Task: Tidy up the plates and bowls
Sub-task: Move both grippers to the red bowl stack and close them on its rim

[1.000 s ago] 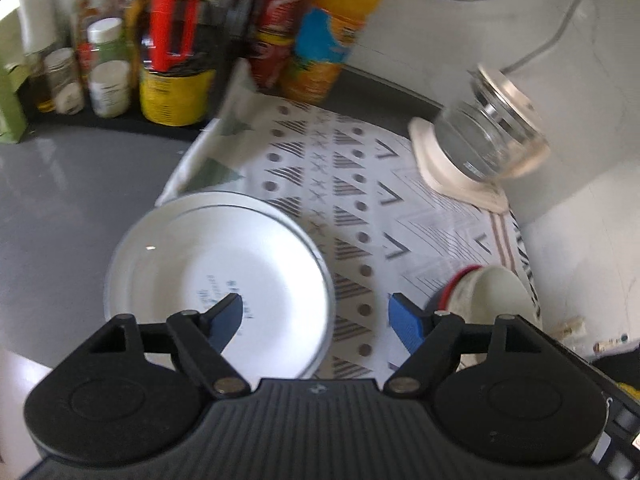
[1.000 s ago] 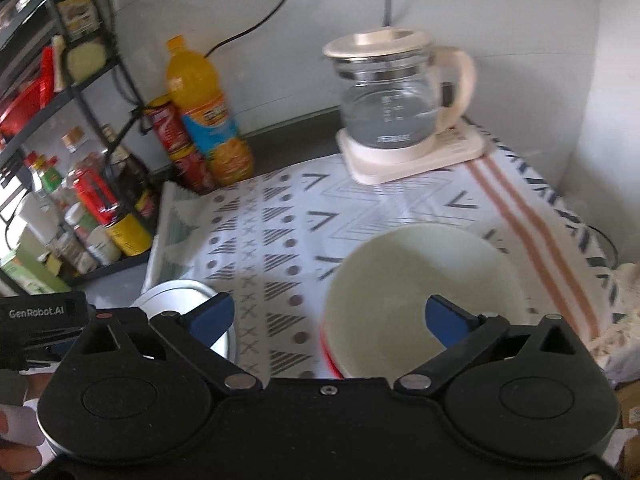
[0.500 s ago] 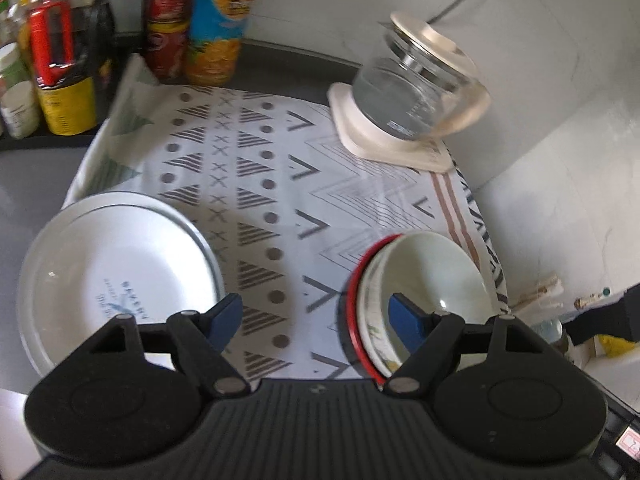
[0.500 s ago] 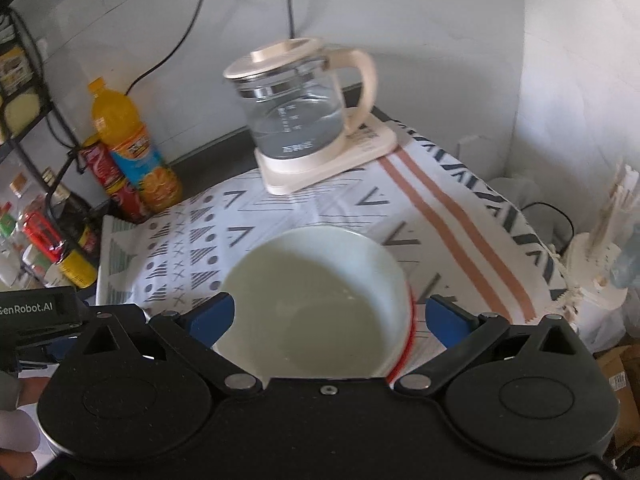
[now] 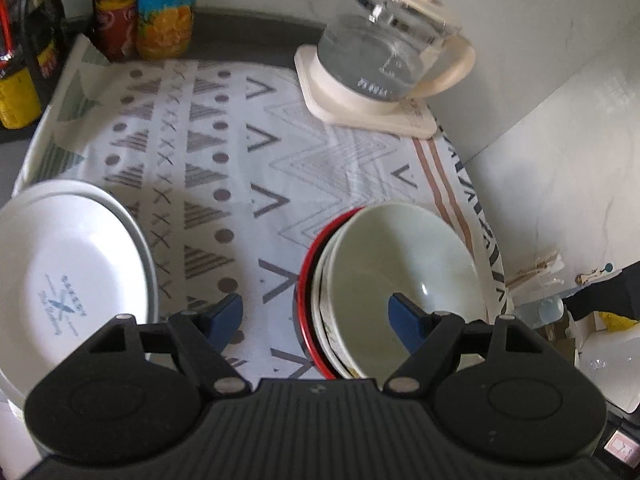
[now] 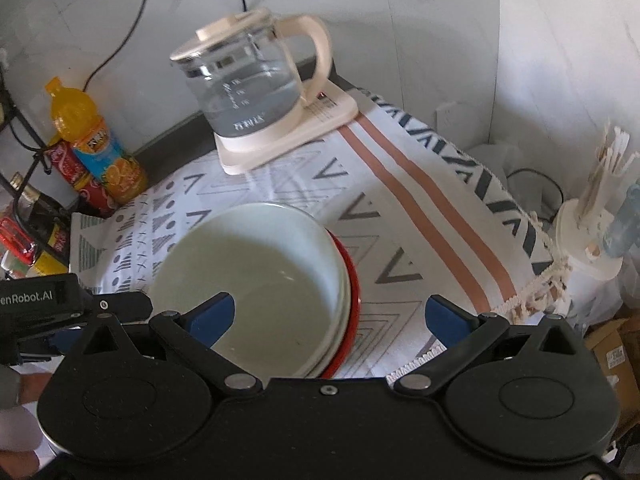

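- My left tongs [image 5: 316, 316] are spread wide with nothing between them, hovering above the patterned cloth [image 5: 224, 152], one blue fingertip [image 5: 226, 314] over the cloth and the other over the near edge of the bowl stack [image 5: 392, 276].
- My right tongs [image 6: 328, 316] are likewise released and empty; the left fingertip [image 6: 212, 318] sits over the top bowl's hollow, the right one over bare cloth beyond the stack's rim.
- The bowls are nested in one stack on the cloth: a pale green-white bowl [image 6: 256, 276] on top and a red-rimmed bowl [image 5: 305, 280] at the bottom. I can make out at least three rims, perhaps four; the exact count I cannot tell.
- The plates [image 5: 68, 272] lie in one pile at the cloth's left edge, well apart from the bowls. I count two: a white one with a blue printed mark on top, and a second rim showing beneath it.
- One glass kettle [image 6: 256, 92] with a cream lid and handle stands on its cream base [image 6: 288, 136] at the far end of the cloth, water inside.
- Beside the far left corner stand one orange juice bottle [image 6: 96, 144] and one red bottle [image 6: 72, 172], touching each other.
- One yellow can [image 5: 16, 96] sits further left on the dark counter [image 5: 240, 36].
- In the right wrist view, a person's fingers [image 6: 16, 424] show at the lower left, below the left device.
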A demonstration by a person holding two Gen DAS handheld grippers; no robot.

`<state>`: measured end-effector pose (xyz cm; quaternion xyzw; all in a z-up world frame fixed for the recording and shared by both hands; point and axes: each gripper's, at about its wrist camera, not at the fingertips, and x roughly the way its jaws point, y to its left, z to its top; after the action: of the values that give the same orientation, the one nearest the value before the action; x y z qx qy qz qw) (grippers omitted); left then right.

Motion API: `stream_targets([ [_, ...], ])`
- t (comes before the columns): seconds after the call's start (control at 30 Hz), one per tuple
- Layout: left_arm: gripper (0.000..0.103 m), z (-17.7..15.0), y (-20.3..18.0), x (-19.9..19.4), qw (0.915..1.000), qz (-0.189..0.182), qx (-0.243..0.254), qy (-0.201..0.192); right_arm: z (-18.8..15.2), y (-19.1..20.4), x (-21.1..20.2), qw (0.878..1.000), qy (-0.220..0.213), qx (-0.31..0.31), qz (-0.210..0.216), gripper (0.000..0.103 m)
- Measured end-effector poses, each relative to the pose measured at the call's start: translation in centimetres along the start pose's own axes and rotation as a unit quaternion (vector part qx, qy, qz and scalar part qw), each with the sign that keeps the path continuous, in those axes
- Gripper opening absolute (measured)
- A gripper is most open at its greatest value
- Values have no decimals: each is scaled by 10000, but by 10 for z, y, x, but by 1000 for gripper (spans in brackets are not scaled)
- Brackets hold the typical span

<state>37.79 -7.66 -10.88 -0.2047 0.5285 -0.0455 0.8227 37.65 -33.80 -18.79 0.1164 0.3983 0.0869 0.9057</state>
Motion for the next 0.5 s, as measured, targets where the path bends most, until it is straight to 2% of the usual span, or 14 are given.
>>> stream_targets([
  [0.1,76,-1,-1,12,9999,-31,-32,102,0,-6,11,9999,137,72,60,96],
  [0.17,73,-1,-1,18,9999,-19,-66,124,-2,-8,20,9996,261,56,44,85],
  [0.37,49,1,0,36,9994,-66,-123,329,-5,-14,42,9980,605,114,123,64],
  [0.43,39,1,2,43,9989,-34,-200,421,-4,-15,46,9979,621,136,106,61],
  [0.5,32,0,4,49,9983,-100,-282,507,-5,-16,51,9976,667,127,101,60],
])
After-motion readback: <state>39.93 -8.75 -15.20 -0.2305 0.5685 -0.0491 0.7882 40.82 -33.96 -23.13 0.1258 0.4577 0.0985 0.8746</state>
